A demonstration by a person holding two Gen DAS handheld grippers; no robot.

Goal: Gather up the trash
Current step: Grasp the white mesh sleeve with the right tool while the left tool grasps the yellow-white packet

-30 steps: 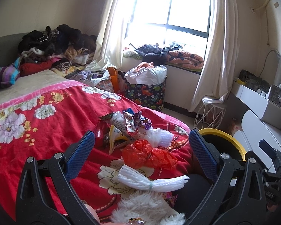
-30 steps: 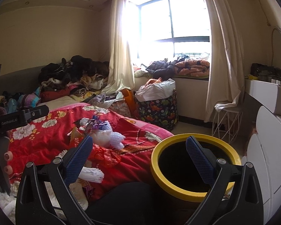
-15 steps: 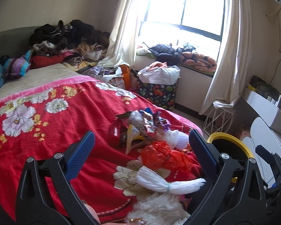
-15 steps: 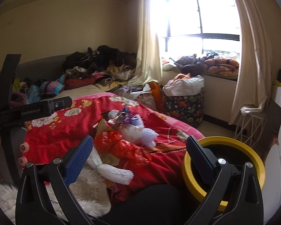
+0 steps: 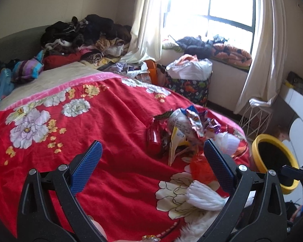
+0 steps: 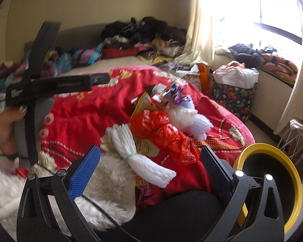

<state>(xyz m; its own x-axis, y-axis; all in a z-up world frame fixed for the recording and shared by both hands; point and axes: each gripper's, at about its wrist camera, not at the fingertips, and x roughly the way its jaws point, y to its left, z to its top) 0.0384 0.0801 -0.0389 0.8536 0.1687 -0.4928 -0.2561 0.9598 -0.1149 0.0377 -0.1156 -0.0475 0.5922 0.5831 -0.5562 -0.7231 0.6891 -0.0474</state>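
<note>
Holding both tools over the near edge of the bed, you have your left gripper (image 5: 150, 163) spread wide with nothing between its blue-padded fingers (image 5: 86, 167), and your right gripper (image 6: 149, 170) just as wide and just as empty. Your hand (image 6: 8, 129) wraps the left tool's handle at the far left of the right wrist view.

Nearest you lies a fluffy white fur throw (image 6: 103, 183), and on its far edge rests a white foam netting bundle tied at the middle with a green band (image 6: 139, 155). Touching that bundle on the far side is a crumpled red-orange plastic bag (image 6: 161, 133), which sits on the red floral blanket (image 5: 91, 125). Just past the bag sits the rest of the trash in one tight heap: a white tissue wad (image 6: 189, 117), a yellow-and-white snack pouch (image 5: 176, 141), shiny purple and silver foil wrappers (image 5: 198, 119) and a red plastic bottle lying on its side (image 5: 154, 137).

Off the bed to your right, near the heap, stands a yellow-rimmed round bin with a black inside (image 6: 270, 179).

Farther off, a dark patterned fabric hamper stuffed with white cloth (image 5: 188, 82) stands below the bright window (image 5: 222, 6), and a pile of dark clothes (image 5: 84, 32) covers the head of the bed.
</note>
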